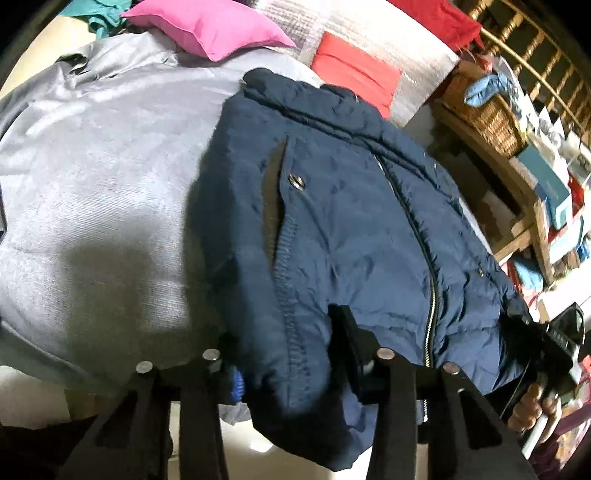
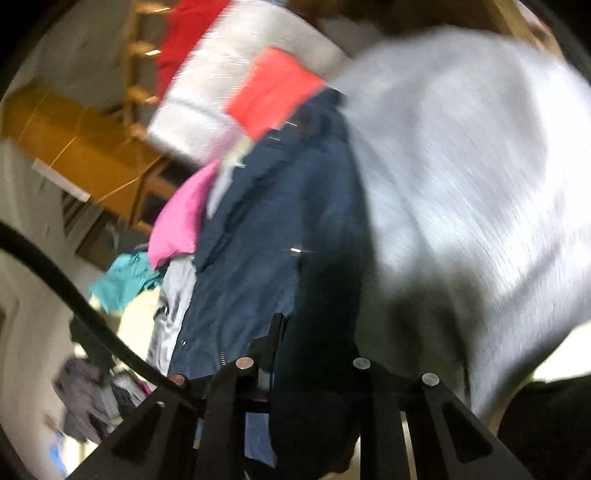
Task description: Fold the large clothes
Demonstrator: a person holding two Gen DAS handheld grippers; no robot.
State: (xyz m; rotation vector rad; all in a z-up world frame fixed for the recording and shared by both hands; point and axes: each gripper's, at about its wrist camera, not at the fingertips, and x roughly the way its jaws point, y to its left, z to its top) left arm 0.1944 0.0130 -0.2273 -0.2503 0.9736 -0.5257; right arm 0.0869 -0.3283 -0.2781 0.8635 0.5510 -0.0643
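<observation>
1. A navy padded jacket lies front-up, zip closed, on a grey fleece blanket spread over my bed, hem toward me and collar toward the pillows.
2. My left gripper is clamped on the jacket's hem, a bulge of navy fabric bunched between its two black fingers.
3. My right gripper, seen through heavy motion blur, has dark jacket fabric filling the gap between its fingers; whether it is actually pinching the cloth I cannot tell.
4. At the head of the bed sit a pink cushion and a white pillow with a red square patch; a crumpled teal garment lies just beyond the cushion.
5. To the right stand a wicker basket on wooden shelving, a teal box, and a gold-coloured railing behind.
6. No brand, label or writing is legible in either view.
</observation>
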